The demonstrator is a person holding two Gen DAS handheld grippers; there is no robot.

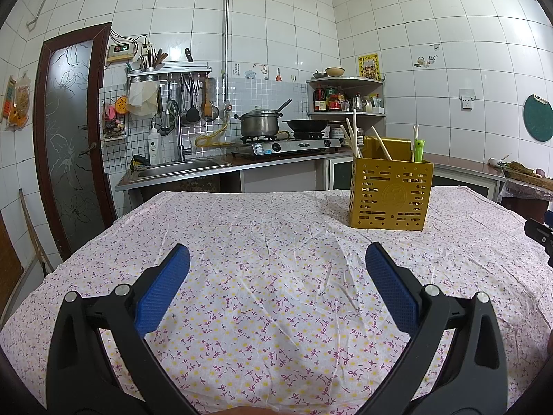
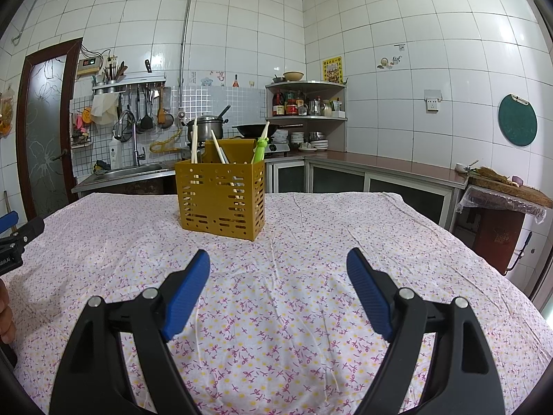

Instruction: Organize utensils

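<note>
A mustard-yellow slotted utensil holder (image 1: 390, 193) (image 2: 221, 199) stands upright on the flowered tablecloth (image 1: 269, 276) (image 2: 297, 287). Cream chopsticks (image 1: 352, 136) (image 2: 194, 140) and a green frog-topped utensil (image 1: 419, 148) (image 2: 260, 148) stick out of it. My left gripper (image 1: 278, 259) hovers open above the cloth, short of the holder and to its left, with nothing between its blue pads. My right gripper (image 2: 278, 264) is open too, empty, facing the holder, which is slightly left of its centre line. Each gripper's tip shows at the edge of the other's view.
Behind the table runs a counter with a sink (image 1: 179, 167), a gas stove with a steel pot (image 1: 259, 124) and a wok (image 1: 306, 124), and a corner shelf of bottles (image 2: 304, 103). A dark door (image 1: 69, 138) is at left. A wooden board (image 2: 511, 190) lies at right.
</note>
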